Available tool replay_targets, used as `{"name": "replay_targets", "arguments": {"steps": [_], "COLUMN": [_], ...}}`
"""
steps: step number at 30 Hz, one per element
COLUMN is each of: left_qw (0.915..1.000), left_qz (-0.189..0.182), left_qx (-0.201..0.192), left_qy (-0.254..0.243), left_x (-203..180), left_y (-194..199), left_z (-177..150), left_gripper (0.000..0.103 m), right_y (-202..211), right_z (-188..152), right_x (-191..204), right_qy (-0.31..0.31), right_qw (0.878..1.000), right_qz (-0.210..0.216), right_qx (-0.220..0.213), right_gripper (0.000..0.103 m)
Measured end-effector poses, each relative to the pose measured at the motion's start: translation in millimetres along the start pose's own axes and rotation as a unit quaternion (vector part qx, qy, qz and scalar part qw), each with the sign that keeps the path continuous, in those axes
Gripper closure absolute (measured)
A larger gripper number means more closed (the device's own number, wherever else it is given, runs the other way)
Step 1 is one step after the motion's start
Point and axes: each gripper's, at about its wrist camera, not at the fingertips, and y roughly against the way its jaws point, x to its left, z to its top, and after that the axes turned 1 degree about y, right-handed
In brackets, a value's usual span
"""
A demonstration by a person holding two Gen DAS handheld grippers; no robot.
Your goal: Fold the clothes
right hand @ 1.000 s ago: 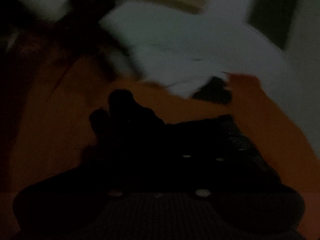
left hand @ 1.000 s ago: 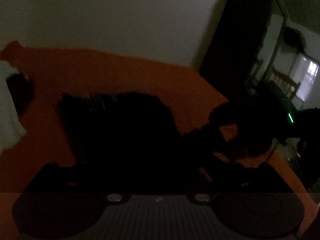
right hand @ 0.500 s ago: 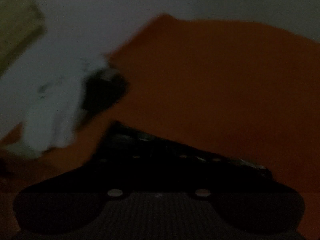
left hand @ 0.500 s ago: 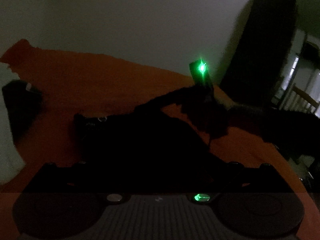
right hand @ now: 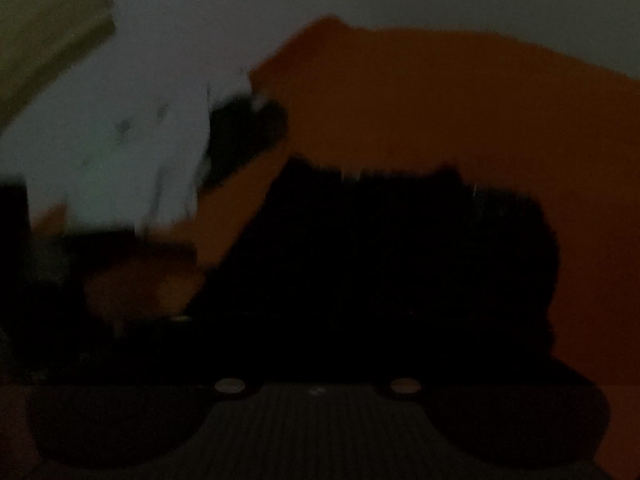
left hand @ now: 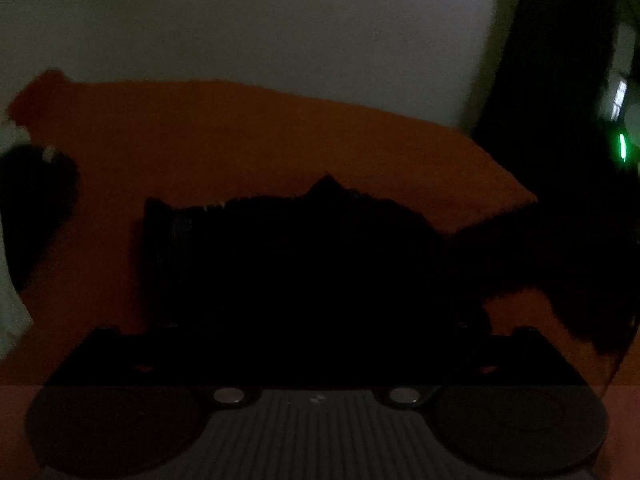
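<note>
The room is very dark. A black garment (left hand: 304, 264) lies on the orange bed cover (left hand: 248, 136), right in front of my left gripper (left hand: 316, 320); the left fingers merge with the dark cloth and cannot be made out. The same black garment (right hand: 400, 256) fills the middle of the right wrist view, in front of my right gripper (right hand: 316, 320), whose fingers are also lost in the dark. A dark strip, a sleeve or the other arm (left hand: 560, 264), runs to the right, with a green light (left hand: 622, 148) above it.
A white cloth pile (right hand: 120, 152) with a small black item (right hand: 240, 136) on it lies at the bed's left. The same item (left hand: 36, 200) shows at the left edge of the left wrist view. A pale wall (left hand: 280, 32) stands behind the bed, a dark wardrobe (left hand: 552, 72) to the right.
The other gripper with its green light was raised over the garment half a second ago and has swung off to the right edge. The garment now lies lower and flatter.
</note>
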Motion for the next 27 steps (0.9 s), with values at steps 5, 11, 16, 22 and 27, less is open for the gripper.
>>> {"name": "replay_targets", "arguments": {"steps": [5, 11, 16, 22, 27], "left_qw": [0.9967, 0.9921, 0.9935, 0.9982, 0.9984], "left_qz": [0.078, 0.111, 0.110, 0.057, 0.015], "left_qx": [0.020, 0.049, 0.006, -0.008, -0.002], "left_qy": [0.001, 0.033, 0.029, -0.019, -0.055], "left_x": [6, 37, 10, -46, -65], "left_y": [-32, -30, 28, 22, 3], "left_z": [-10, -27, -14, -27, -56], "left_gripper": [0.016, 0.020, 0.022, 0.021, 0.030], "right_y": [-20, -4, 69, 74, 63], "right_z": [-19, -26, -38, -92, -116], "right_x": [-57, -95, -58, -14, 14], "right_qy": [-0.075, -0.115, -0.077, -0.062, -0.039], "right_qw": [0.996, 0.992, 0.993, 0.993, 0.993], "right_qz": [-0.058, -0.054, -0.039, -0.058, -0.065], "right_qx": [-0.001, -0.020, -0.076, -0.085, -0.091], "right_gripper": [0.100, 0.098, 0.079, 0.100, 0.099]}}
